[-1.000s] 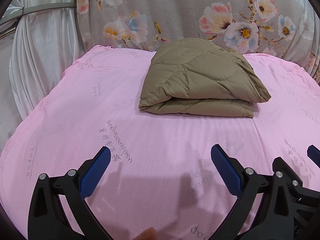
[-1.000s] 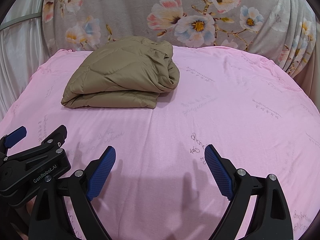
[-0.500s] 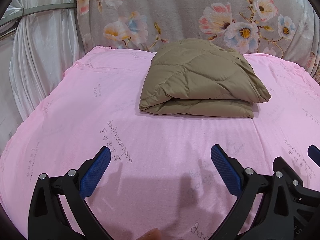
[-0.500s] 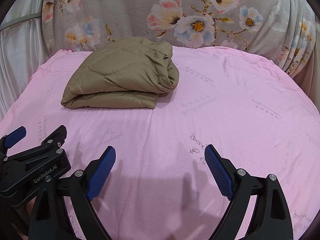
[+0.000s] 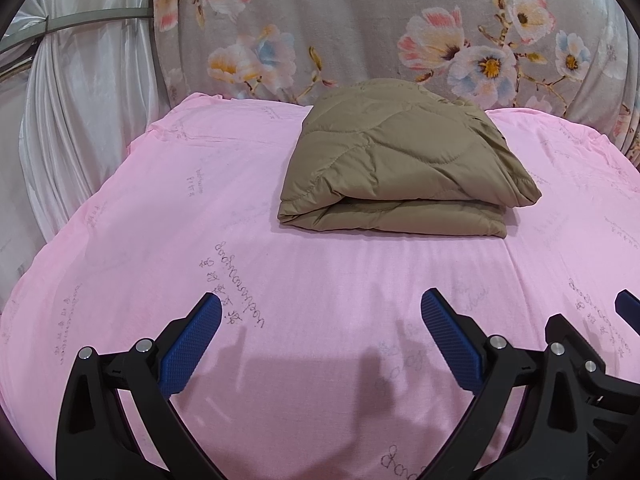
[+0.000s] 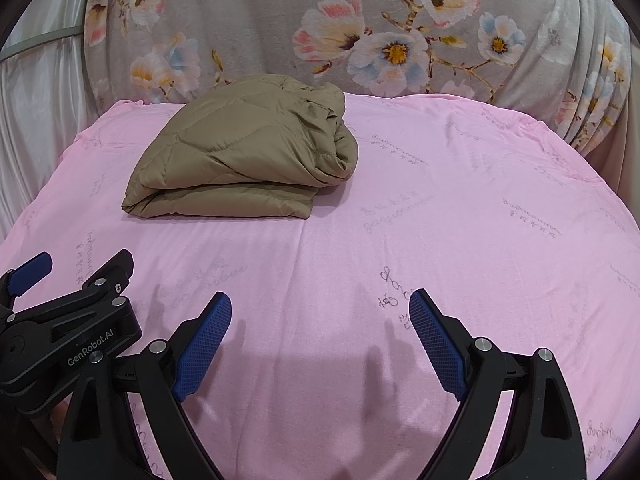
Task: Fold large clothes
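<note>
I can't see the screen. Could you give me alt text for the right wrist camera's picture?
A folded tan quilted jacket lies toward the far left of a pink bedsheet, in front of a grey floral cover. In the foreground the right gripper hangs above the sheet, jaws open and empty, with the left gripper at lower left.

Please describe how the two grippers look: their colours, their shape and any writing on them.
Both the left gripper and the right gripper have black, curved plastic frames with silver bolts. Their fingers carry blue textured pads. The left gripper's body shows white "GenRobot.AI" lettering in the right wrist view.
</note>
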`<state>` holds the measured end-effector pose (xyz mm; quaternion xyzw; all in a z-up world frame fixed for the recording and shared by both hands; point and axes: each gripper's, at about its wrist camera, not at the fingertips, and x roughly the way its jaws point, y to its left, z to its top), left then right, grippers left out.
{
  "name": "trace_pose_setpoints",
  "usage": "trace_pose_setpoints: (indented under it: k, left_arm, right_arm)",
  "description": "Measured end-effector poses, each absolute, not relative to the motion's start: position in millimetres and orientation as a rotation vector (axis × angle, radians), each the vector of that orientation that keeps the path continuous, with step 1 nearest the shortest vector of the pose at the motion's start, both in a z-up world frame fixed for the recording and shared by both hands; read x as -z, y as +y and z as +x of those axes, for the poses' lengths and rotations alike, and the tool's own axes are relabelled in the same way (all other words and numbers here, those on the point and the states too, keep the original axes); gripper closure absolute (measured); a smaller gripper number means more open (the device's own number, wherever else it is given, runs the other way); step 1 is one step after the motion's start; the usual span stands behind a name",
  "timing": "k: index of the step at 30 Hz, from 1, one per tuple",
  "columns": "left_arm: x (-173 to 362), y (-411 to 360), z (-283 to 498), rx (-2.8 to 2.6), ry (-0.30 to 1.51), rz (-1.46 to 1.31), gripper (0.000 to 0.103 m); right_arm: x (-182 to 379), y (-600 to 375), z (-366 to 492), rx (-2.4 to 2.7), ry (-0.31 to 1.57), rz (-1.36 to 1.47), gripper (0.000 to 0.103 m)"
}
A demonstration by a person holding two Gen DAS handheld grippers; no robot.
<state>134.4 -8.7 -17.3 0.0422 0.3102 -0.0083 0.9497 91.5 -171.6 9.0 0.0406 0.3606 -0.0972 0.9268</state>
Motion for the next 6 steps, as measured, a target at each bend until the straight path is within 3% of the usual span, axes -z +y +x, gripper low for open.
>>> trace_pose_setpoints:
  k: [6]
  left_arm:
    - [17.2, -10.2, 134.3, 0.009, 0.627, 0.093, 0.006]
  right_arm:
    - [-9.5, -173.1, 92.1, 0.201, 0.74, 0.081, 0.015]
